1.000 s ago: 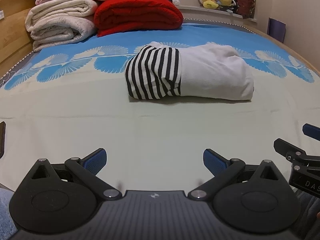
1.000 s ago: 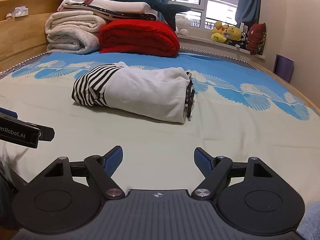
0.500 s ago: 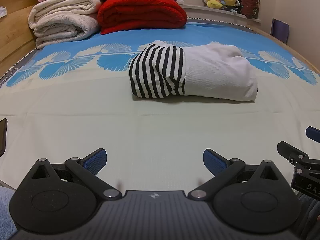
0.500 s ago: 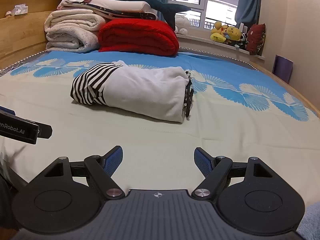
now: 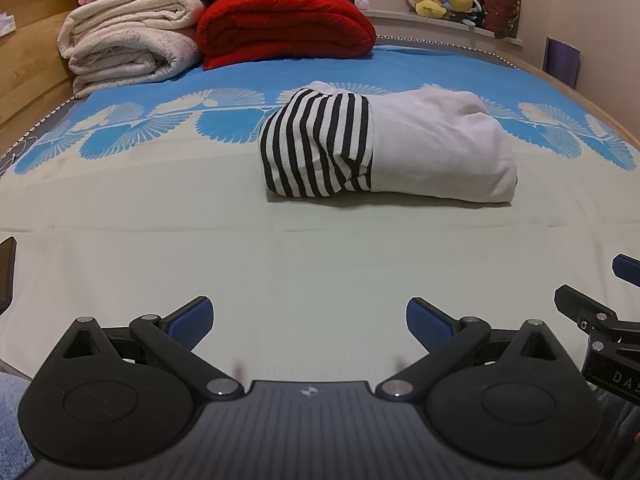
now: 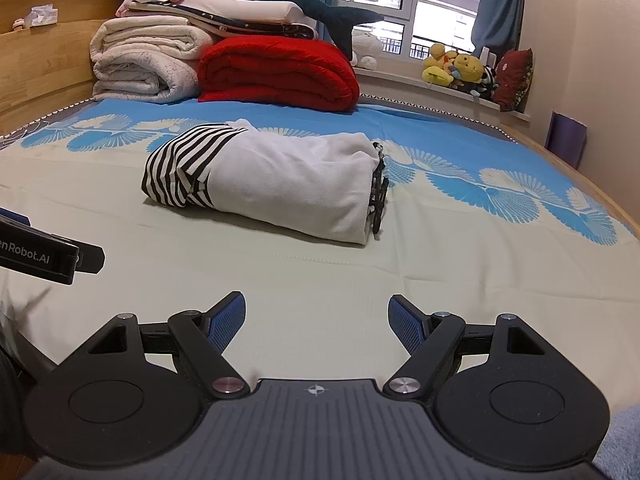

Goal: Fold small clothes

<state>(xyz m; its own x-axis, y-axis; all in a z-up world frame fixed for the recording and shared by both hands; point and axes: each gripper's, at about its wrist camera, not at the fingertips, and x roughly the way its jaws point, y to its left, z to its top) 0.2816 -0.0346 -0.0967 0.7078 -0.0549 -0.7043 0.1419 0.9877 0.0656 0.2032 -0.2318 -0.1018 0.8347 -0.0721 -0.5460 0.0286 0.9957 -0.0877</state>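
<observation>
A folded garment (image 5: 388, 148), white with a black-and-white striped part at its left end, lies as a compact bundle on the bed sheet (image 5: 200, 248). The right wrist view shows the same garment (image 6: 280, 184) from a lower angle. My left gripper (image 5: 310, 318) stands open near the front of the bed, well short of the bundle, with nothing between its blue pads. My right gripper (image 6: 316, 318) is likewise open and empty, apart from the garment. Each gripper's edge shows in the other's view: the right gripper (image 5: 600, 320) and the left gripper (image 6: 48, 252).
At the far end of the bed are stacked cream blankets (image 5: 128, 48) and a folded red quilt (image 5: 284, 28). A wooden headboard (image 6: 44, 60) runs along the left. Plush toys (image 6: 460, 68) sit on the window sill, with a plush shark (image 6: 288, 0) on the pile.
In the left wrist view the bed and garment sit slightly lower in the picture than a second ago. Both grippers stay open and the garment has not moved.
</observation>
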